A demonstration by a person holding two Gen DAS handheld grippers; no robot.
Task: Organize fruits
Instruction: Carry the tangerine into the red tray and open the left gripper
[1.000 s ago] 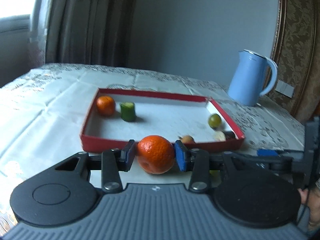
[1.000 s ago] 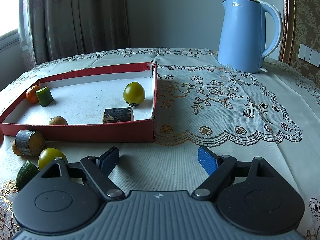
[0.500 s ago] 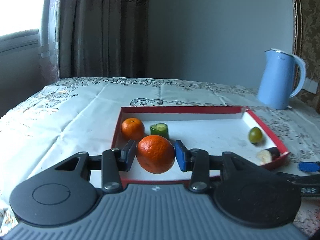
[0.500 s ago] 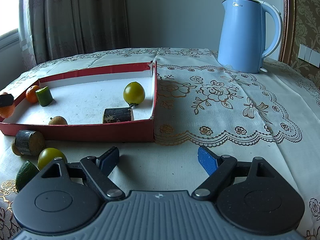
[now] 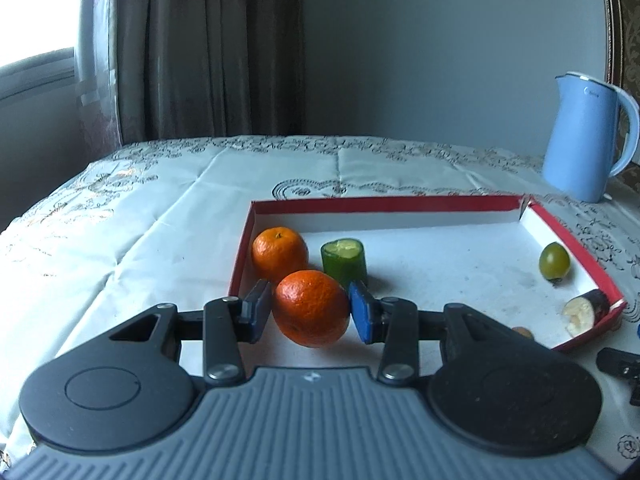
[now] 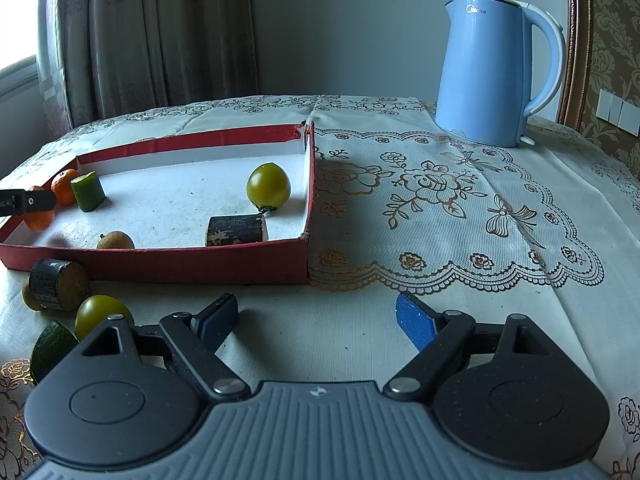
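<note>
Jaws of the left gripper [image 5: 311, 309] are clenched on a round orange [image 5: 311, 307], held level over the near-left corner of the red tray [image 5: 384, 203], just before a second orange [image 5: 279, 255] and an upright cucumber piece [image 5: 344, 261]. Jaws of the right gripper [image 6: 316, 323] are spread wide with nothing between them, low over the surface [image 6: 440, 208] in front of the tray, pointing toward the blue kettle [image 6: 490, 70].

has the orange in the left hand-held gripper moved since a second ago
Yes. The held orange was in front of the red tray's near wall; now it hangs inside over the left end, near the other orange.
</note>
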